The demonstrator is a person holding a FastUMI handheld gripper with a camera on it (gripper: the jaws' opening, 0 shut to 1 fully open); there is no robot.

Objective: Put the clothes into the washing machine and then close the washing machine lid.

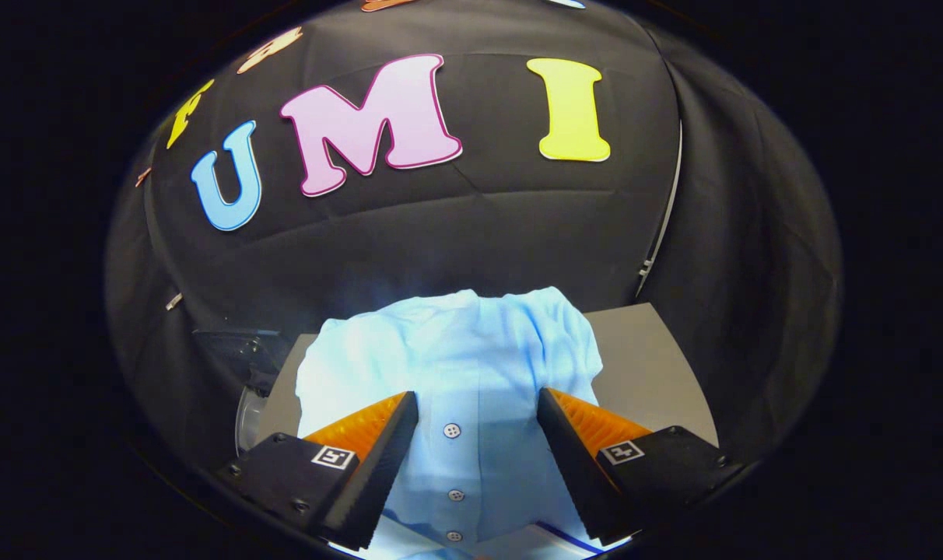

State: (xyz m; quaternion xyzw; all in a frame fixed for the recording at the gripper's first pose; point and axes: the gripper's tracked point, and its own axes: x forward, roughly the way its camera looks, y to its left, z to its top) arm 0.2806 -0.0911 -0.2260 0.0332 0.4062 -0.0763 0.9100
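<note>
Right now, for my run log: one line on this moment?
hand-held gripper: open | shirt: between fingers, on table | grasp: not yet

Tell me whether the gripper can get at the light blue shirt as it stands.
Probably yes: the gripper is open, its fingers astride the light blue shirt, whose button strip runs between them. Nothing sits between fingers and cloth.

Crumpled pale-blue buttoned shirt (456, 365) between spread jaws
</note>
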